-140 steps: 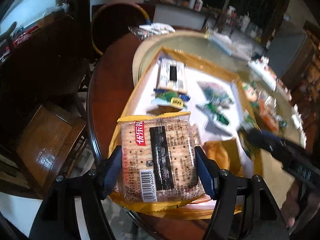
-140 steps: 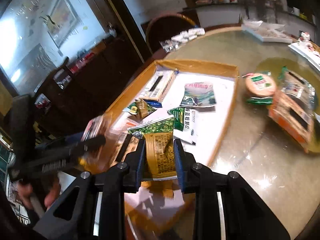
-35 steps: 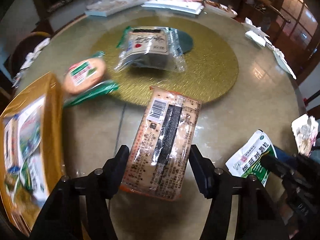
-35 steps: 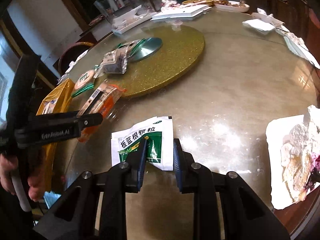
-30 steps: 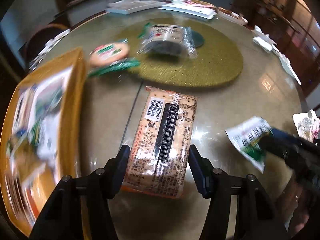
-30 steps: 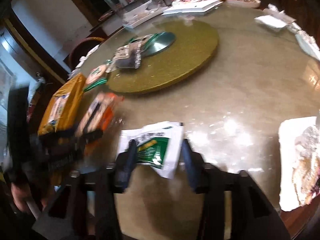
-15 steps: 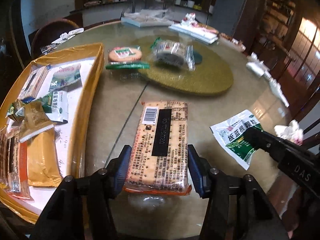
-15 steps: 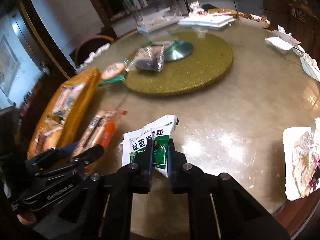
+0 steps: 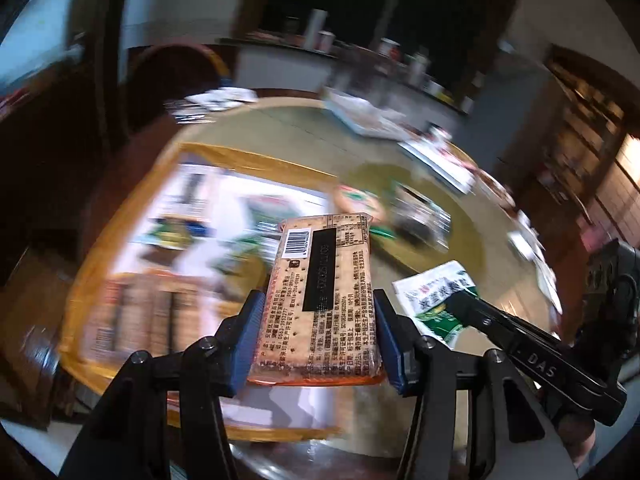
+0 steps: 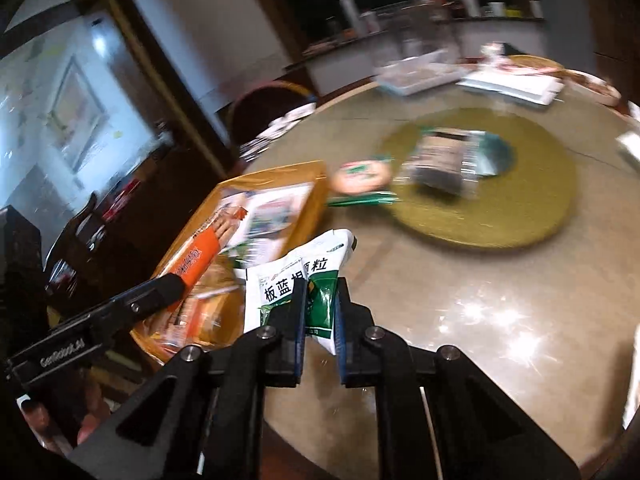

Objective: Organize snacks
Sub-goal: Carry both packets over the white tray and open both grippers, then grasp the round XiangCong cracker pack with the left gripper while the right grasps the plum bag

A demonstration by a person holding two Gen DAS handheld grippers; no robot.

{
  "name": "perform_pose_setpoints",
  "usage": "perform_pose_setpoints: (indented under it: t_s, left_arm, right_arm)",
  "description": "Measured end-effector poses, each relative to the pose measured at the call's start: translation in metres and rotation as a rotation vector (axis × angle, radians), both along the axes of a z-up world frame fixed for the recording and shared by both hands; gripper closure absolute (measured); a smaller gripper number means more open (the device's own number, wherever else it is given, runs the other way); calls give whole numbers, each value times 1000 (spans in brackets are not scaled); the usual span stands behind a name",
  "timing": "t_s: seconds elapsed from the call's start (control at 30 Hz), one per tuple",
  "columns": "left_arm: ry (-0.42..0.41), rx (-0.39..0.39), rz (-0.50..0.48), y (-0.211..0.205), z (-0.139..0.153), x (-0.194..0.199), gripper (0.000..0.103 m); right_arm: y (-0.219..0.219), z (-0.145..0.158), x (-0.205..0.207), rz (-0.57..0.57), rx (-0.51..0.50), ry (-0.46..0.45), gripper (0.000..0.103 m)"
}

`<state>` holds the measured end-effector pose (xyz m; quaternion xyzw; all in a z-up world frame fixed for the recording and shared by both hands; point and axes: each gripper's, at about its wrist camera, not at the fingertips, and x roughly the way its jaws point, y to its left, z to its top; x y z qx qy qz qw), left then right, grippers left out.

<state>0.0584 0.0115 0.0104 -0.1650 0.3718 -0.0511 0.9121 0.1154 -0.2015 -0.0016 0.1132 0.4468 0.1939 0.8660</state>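
Observation:
My left gripper (image 9: 318, 336) is shut on a cracker pack (image 9: 322, 292) with a barcode and a black stripe, held in the air near the right edge of the yellow box tray (image 9: 248, 160). The pack's orange end shows in the right wrist view (image 10: 200, 256) over the tray (image 10: 276, 172). My right gripper (image 10: 320, 312) is shut on a white and green sachet (image 10: 296, 276), held above the table beside the tray. The sachet also shows in the left wrist view (image 9: 436, 296), pinched by the right gripper (image 9: 460, 304). The tray holds several snack packs, blurred.
A round glass-topped table (image 10: 480, 312) carries a gold turntable (image 10: 532, 200) with a clear snack bag (image 10: 444, 160). A round orange pack (image 10: 360, 176) and a green sachet (image 10: 360, 200) lie between turntable and tray. Chairs stand to the left; trays and plates sit at the far rim.
Both grippers have swung left toward the tray, still holding the cracker pack and the sachet. The view is now motion-blurred.

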Motion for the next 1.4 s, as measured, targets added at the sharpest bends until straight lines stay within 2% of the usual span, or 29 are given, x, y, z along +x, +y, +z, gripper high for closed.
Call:
perform_pose_setpoints:
  t_s: [0.1,0.2,0.4,0.47,0.6,0.7,0.73,0.77,0.8,0.83,0.87,1.0,1.1,1.27,1.33,1.4]
  left_arm:
    - [25,21,82,33,-10,5,50]
    - [76,23,106,48,-25,10,50]
    - [119,49,75,37,-40,15,50]
    - [121,78,85,34,-40,20,50]
    - [155,84,106,38,-47,36,50]
    - [174,90,86,38,-56,41,50]
    - [164,111,82,35,-54,39,49]
    - [158,118,74,34,-53,36,48]
    - [148,110,66,35,-51,33,46]
    - [132,94,63,37,-49,29,39]
    - [114,83,71,39,-46,25,31]
    - [56,82,90,35,-29,14,25]
    - [11,94,74,21,-16,5,24]
    - [-40,52,31,-3,-4,2,22]
    - [-40,31,7,-13,-3,5,22]
    - [-28,26,-12,-23,-5,8,22]
  right_arm:
    - [32,-6,23,52,-13,3,89]
    - [63,-17,48,84,-58,15,89]
    - [96,-42,83,105,-130,53,89]
    - [103,-46,88,104,-151,52,89]
    - [117,-54,96,117,-184,60,88]
    - [119,-62,97,122,-192,76,83]
    - [119,-62,96,123,-195,77,76]
    - [116,-60,95,120,-185,73,72]
    - [110,-56,93,115,-158,70,62]
    - [102,-50,91,109,-121,63,53]
    - [97,-44,89,101,-95,52,51]
    - [60,-16,73,62,-4,22,45]
    - [19,-1,70,19,40,16,40]
    - [-49,7,82,-95,7,1,32]
    - [-67,7,99,-99,-1,7,32]
    - [-69,2,125,-74,-67,22,32]
